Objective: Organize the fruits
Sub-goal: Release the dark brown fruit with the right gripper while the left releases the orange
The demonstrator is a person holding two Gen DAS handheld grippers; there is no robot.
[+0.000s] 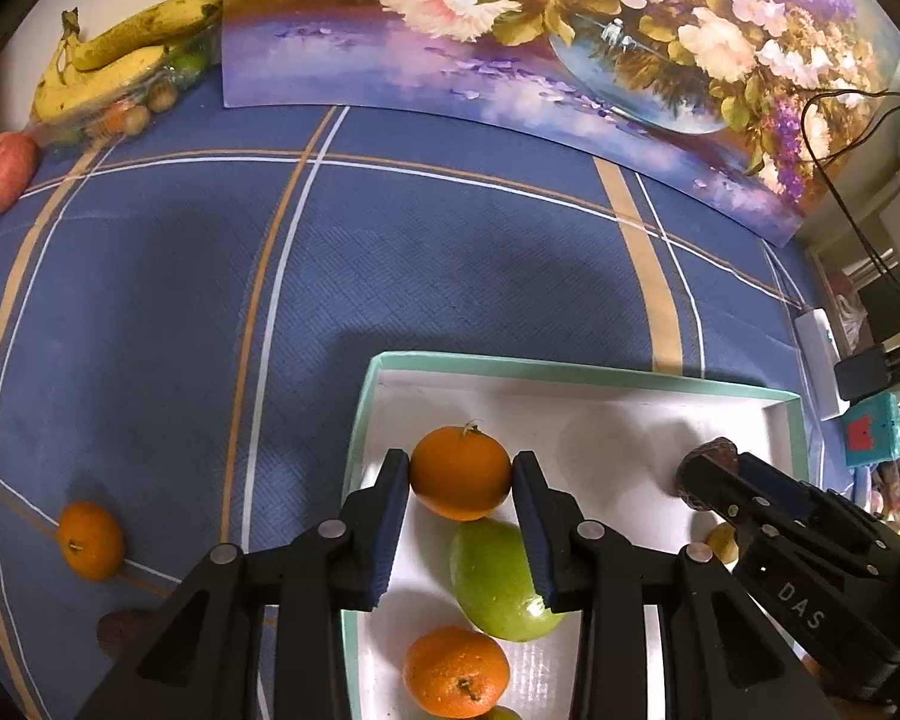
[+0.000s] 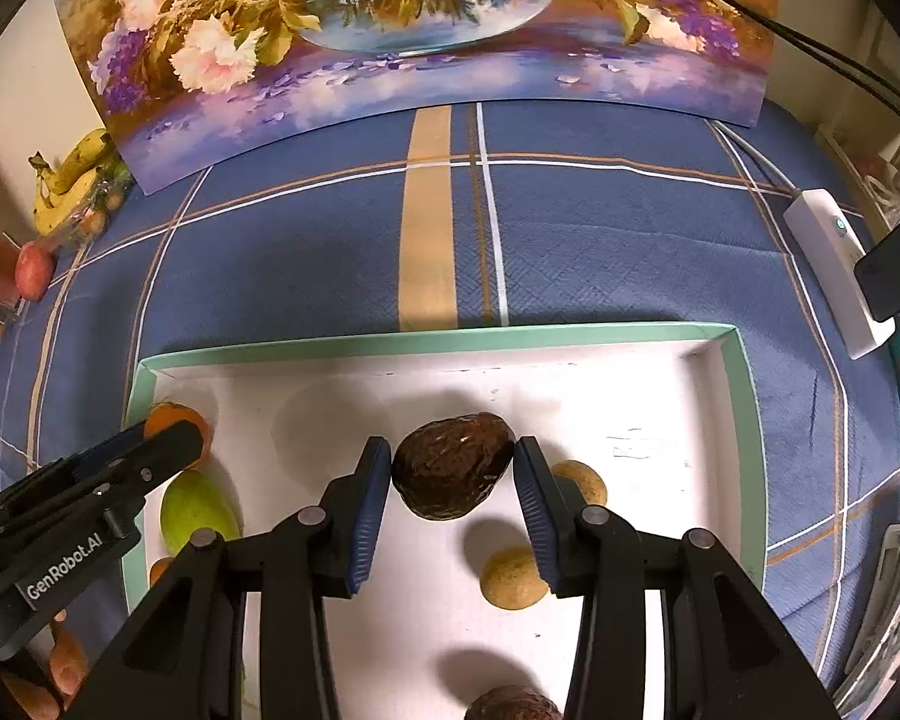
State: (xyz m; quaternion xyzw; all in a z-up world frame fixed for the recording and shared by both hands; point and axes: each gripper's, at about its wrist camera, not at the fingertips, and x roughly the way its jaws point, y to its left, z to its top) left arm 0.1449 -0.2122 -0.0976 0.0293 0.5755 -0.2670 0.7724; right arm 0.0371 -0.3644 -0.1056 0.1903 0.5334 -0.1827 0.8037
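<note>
Now both low over the tray [image 1: 660, 373]: left tool [image 1: 461, 474] clamps an orange [image 1: 459, 471], right tool [image 2: 453, 474] a dark fruit [image 2: 450, 474]. Release gently, clear of neighbours.

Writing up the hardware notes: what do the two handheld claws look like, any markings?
Both match: matte black angular linkage arms with round silver pivot pins and blue ribbed pads. The left claw carries white "GenRobot.AI" lettering on its side; the right claw shows "DAS". No cables or sleeves visible.
</note>
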